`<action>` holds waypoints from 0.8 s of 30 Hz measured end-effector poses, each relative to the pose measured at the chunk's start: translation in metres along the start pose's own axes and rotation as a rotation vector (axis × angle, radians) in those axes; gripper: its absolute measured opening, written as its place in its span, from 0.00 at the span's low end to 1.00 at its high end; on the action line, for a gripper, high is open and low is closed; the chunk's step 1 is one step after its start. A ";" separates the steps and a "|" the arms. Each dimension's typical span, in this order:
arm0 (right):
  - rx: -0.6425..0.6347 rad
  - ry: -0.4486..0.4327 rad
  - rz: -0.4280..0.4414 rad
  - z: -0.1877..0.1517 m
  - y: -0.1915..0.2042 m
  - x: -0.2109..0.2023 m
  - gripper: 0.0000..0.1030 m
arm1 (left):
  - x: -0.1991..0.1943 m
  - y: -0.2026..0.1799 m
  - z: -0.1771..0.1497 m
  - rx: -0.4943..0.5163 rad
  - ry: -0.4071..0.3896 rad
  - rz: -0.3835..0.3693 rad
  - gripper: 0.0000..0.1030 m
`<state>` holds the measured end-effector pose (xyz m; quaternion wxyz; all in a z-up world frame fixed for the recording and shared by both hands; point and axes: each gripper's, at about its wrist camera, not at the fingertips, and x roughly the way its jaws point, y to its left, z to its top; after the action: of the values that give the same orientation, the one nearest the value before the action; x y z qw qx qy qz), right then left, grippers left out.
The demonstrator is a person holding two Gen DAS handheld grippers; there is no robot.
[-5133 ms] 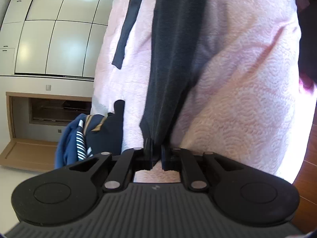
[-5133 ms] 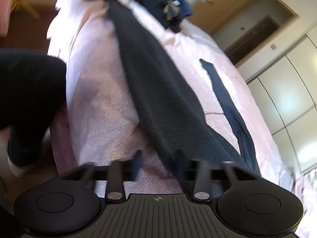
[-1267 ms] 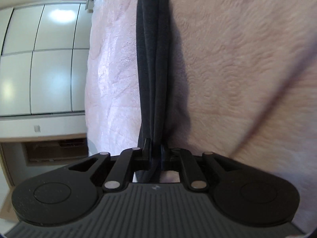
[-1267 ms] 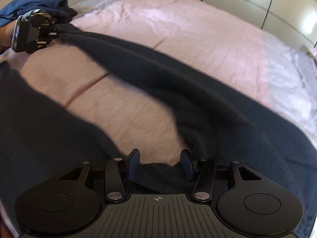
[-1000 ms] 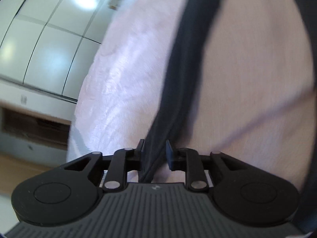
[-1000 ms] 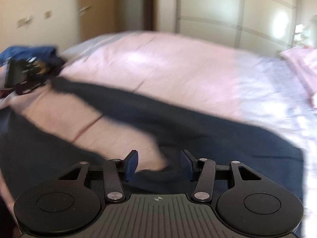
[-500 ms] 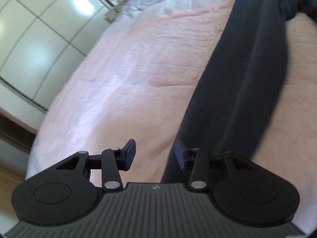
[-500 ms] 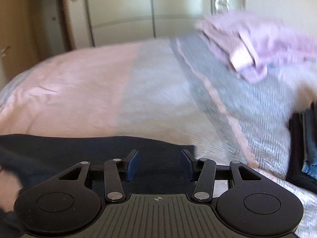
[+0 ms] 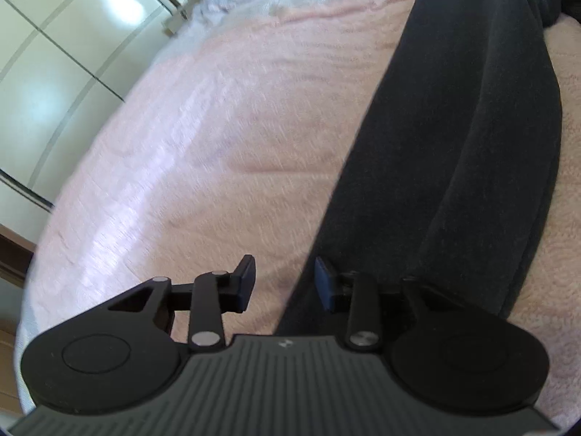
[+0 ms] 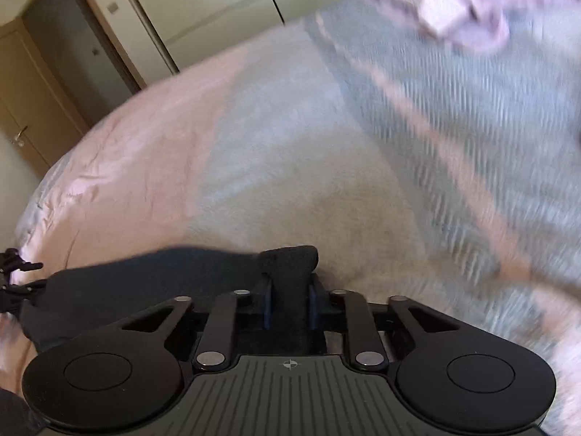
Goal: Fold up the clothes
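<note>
Left wrist view: bed (image 9: 203, 152), pink cover. Dark garment (image 9: 454, 152) lies in a long folded band from the bed's far right edge down to the near edge. Wardrobe (image 9: 54, 54) beyond the bed's left edge. Left gripper (image 9: 284, 279): jaws apart and closing, nothing pressed; the garment's edge is beside the right finger.

Right wrist view: lilac cloth (image 10: 461, 11) at the far right corner. Right gripper (image 10: 289, 303): jaws closing, narrow, pinching a garment corner.
</note>
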<state>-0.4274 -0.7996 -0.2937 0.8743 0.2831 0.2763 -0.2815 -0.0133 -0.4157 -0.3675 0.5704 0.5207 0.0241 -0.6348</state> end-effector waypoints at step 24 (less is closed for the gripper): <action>-0.399 -0.084 -0.017 -0.016 0.200 0.020 0.53 | -0.078 0.097 -0.164 -0.340 0.315 0.154 0.53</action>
<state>-0.2892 -0.6600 -0.2497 0.9214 0.0901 0.2920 -0.2401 0.1484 -0.2924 -0.3345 0.6858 0.5100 0.1794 -0.4873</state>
